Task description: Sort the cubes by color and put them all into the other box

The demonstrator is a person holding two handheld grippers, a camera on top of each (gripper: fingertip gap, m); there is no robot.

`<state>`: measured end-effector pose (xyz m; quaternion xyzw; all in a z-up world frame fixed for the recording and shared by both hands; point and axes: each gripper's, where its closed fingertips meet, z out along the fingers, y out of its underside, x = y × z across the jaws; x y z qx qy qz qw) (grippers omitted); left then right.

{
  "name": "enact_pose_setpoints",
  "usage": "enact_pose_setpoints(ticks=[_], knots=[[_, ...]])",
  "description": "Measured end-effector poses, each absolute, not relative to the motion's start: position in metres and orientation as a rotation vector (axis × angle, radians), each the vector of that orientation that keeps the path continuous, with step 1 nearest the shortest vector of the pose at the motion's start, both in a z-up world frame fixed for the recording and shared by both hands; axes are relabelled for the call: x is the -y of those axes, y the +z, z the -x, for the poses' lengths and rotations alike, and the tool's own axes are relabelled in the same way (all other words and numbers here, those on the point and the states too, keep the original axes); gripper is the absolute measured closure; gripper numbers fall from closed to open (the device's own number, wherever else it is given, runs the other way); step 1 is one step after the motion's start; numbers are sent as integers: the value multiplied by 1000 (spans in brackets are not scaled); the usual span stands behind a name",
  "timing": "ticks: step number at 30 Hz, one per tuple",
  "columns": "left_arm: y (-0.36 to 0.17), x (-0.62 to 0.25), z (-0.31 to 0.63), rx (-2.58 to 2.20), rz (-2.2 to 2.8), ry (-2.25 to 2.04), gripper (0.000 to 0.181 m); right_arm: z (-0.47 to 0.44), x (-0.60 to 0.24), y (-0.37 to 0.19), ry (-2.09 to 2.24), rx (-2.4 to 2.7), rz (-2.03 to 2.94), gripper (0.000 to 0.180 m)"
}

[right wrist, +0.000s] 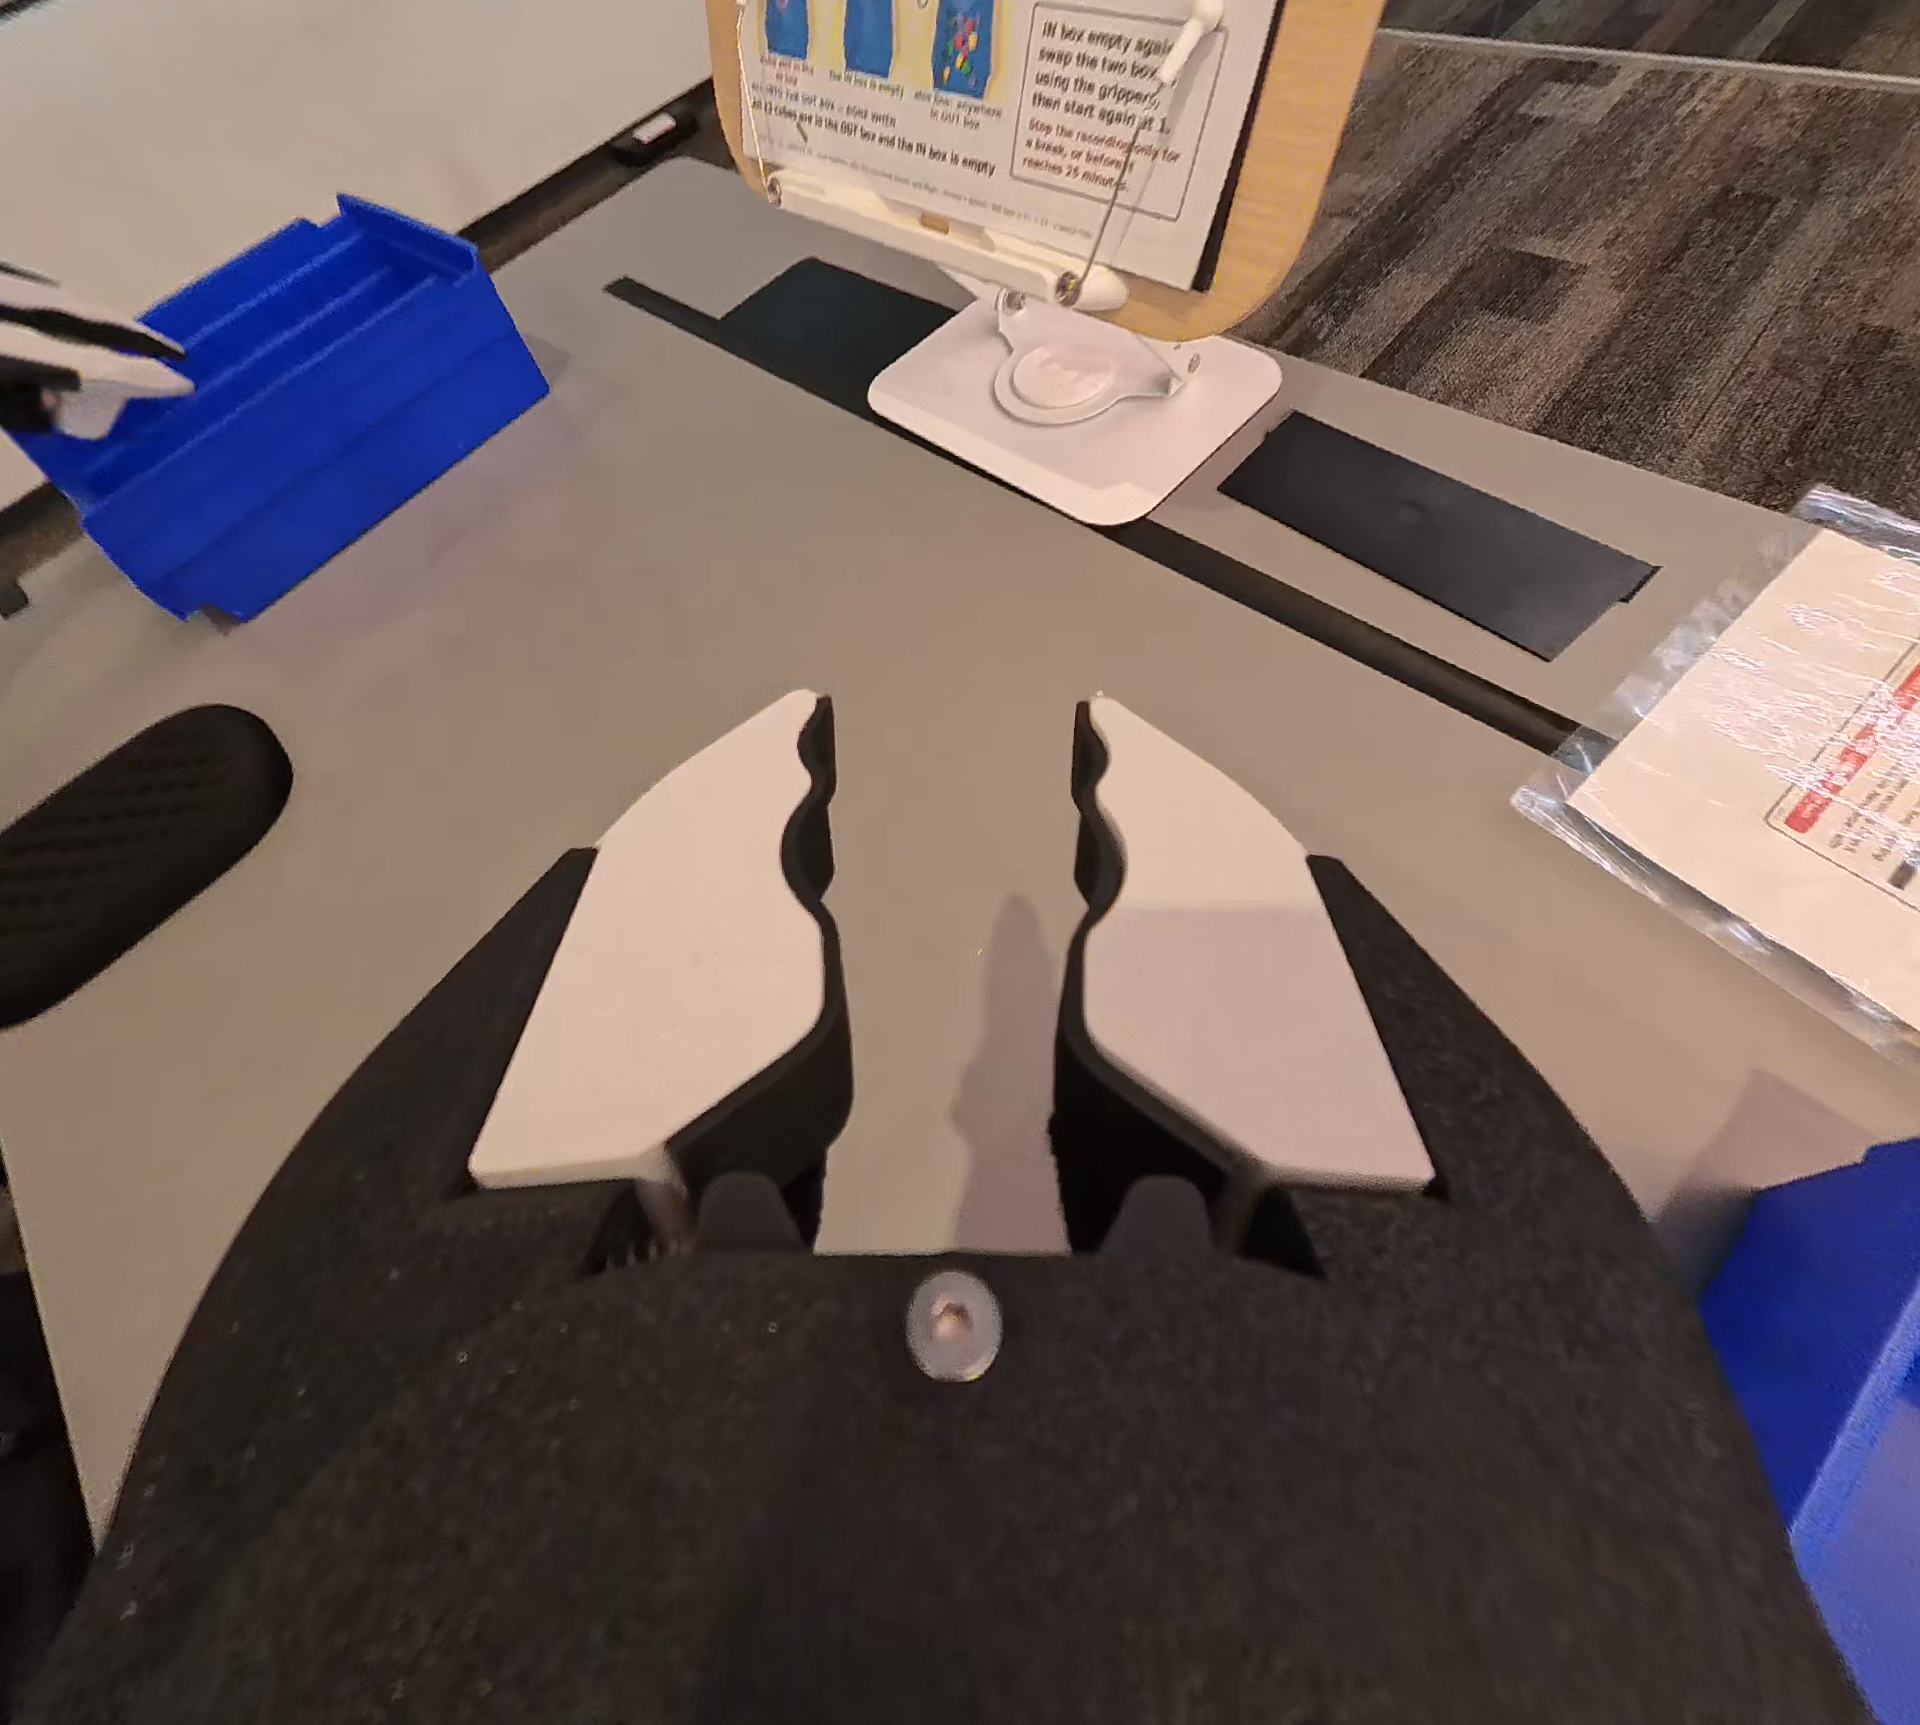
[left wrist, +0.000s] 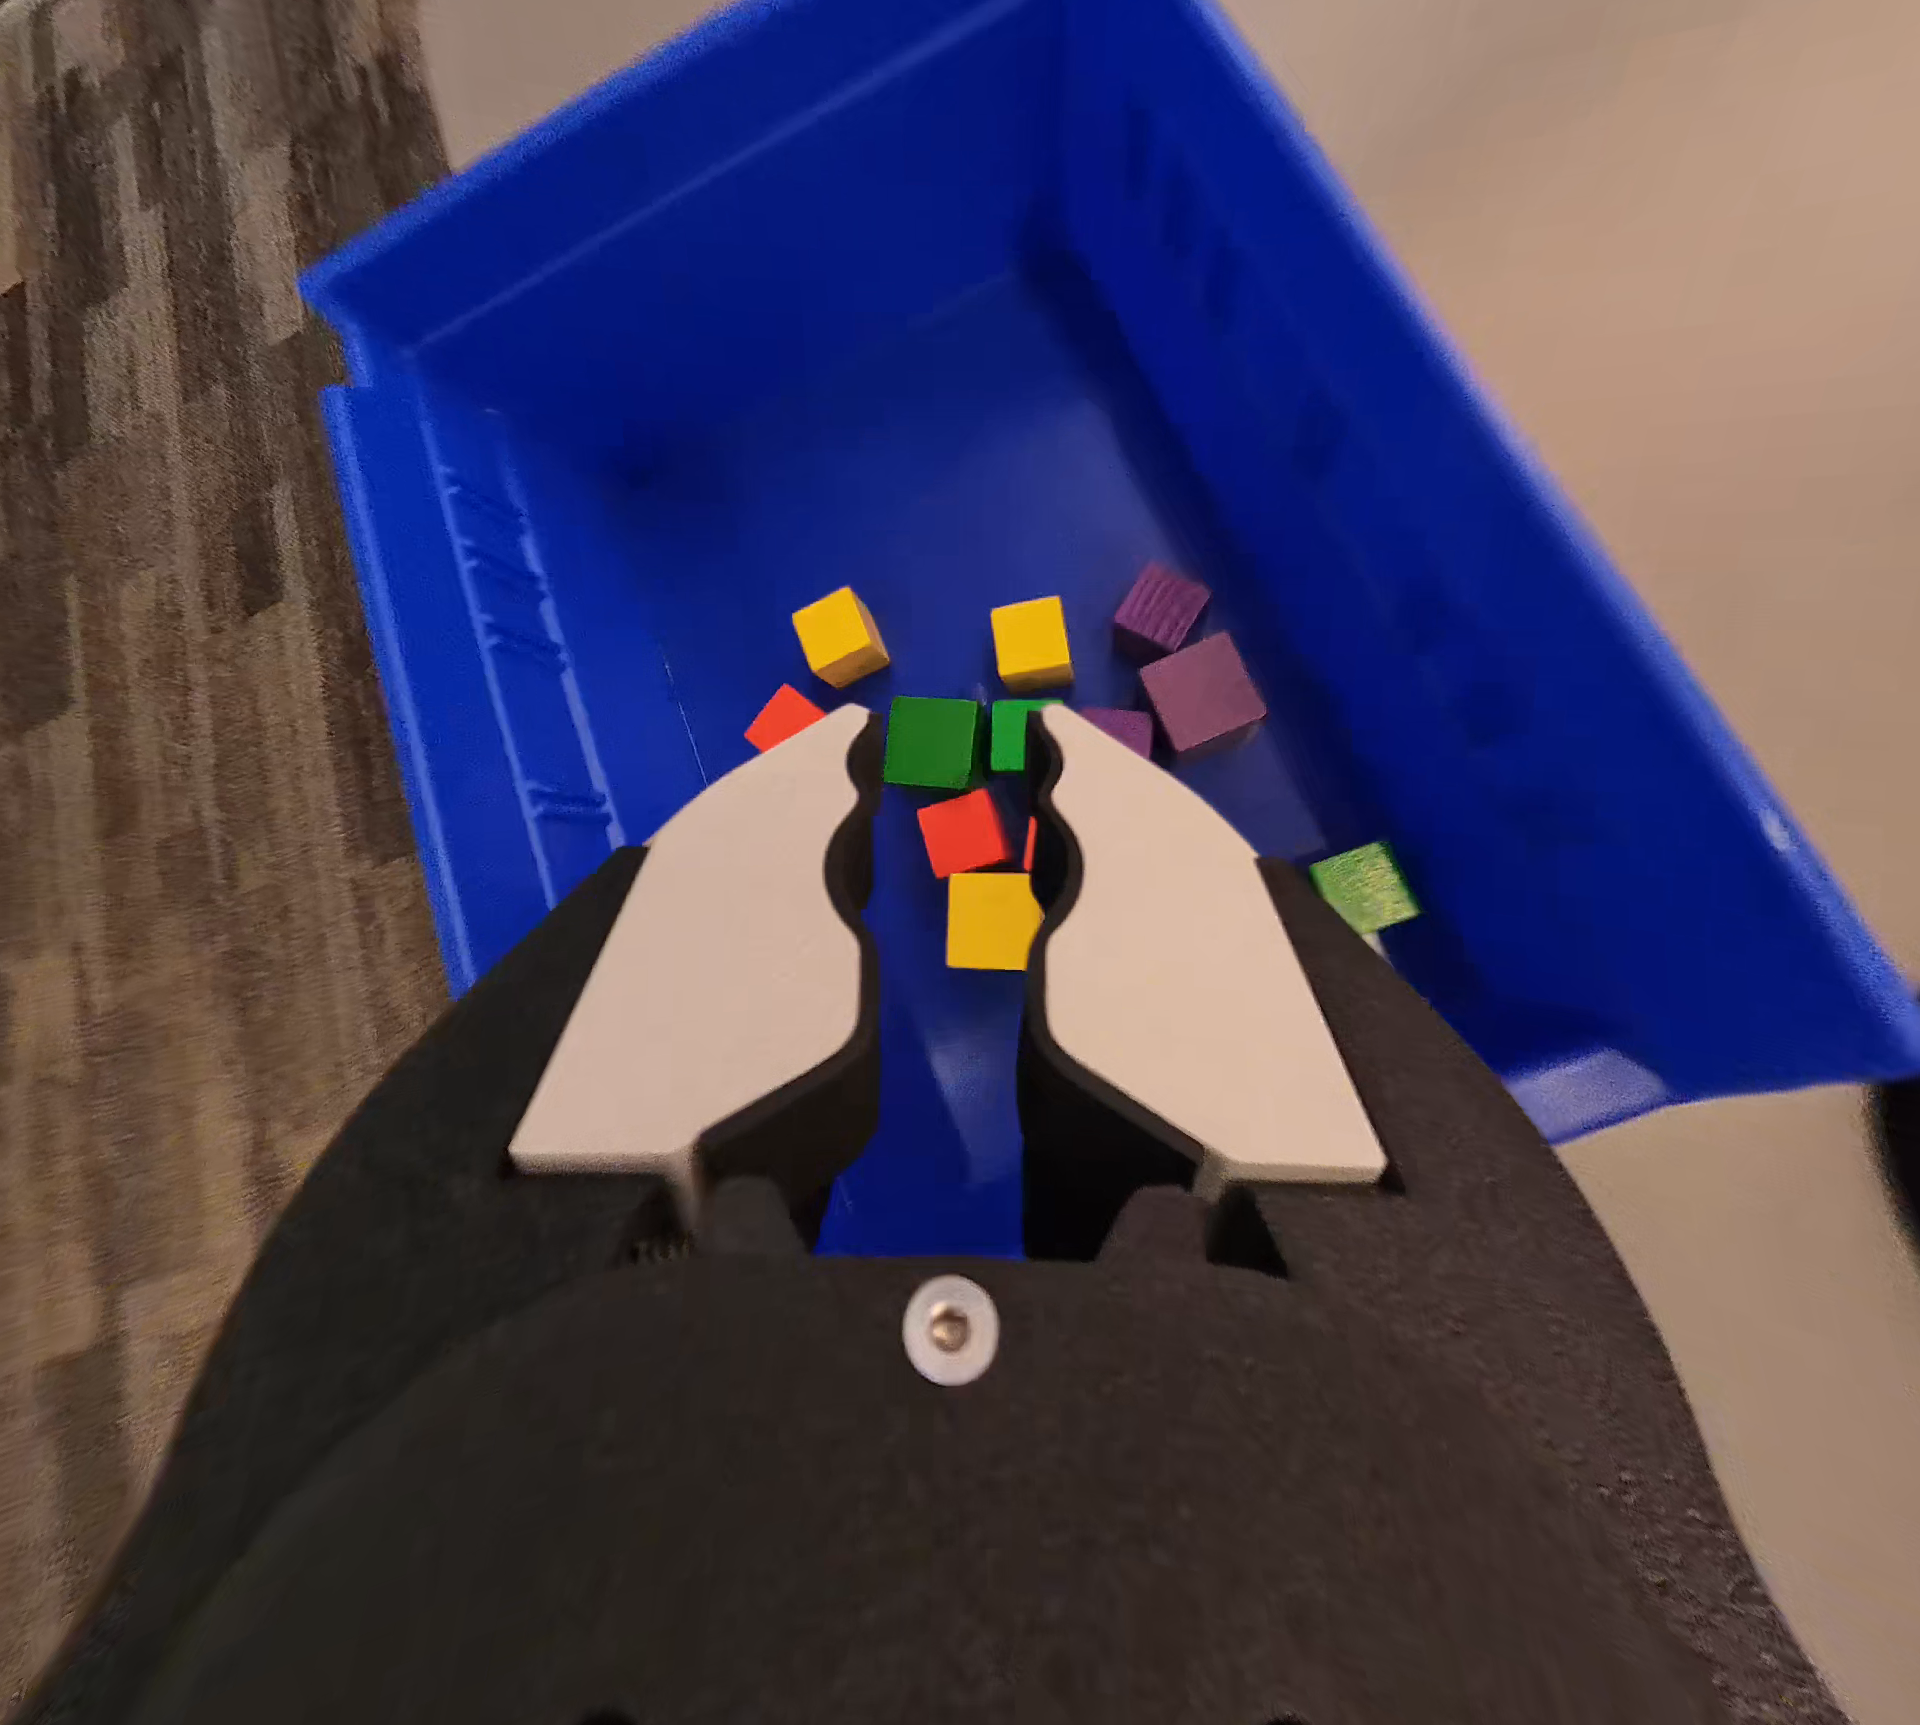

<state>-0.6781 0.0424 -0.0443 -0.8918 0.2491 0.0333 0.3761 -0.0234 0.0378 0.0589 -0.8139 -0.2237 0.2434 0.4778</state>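
A pale grey table (right wrist: 644, 595) has a black strip (right wrist: 1434, 532) set into it along the far edge. On that strip stands a white stand (right wrist: 1081, 418) holding a wood-edged board (right wrist: 1340, 117) with a printed sheet. A bagged paper (right wrist: 1766, 771) lies at the right edge. Beyond is brown-grey patterned carpet (right wrist: 1621, 221), and a white wall (right wrist: 312, 13) at the left.

My left gripper (left wrist: 956, 730) and right gripper (right wrist: 954, 725): black grainy bodies, pale grey fingers (right wrist: 696, 937) with wavy black inner edges, one silver screw (right wrist: 953, 1314) each.
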Motion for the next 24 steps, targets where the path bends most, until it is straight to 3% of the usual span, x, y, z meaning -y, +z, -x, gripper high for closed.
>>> enact_pose_setpoints(ticks=[7,24], knots=[[-98,-56,691,-832,2540,299,154,41,-42,49,563,611,2022,138],[-129,-55,707,-955,2802,333,149,69,-49,17,421,769,2154,137]])
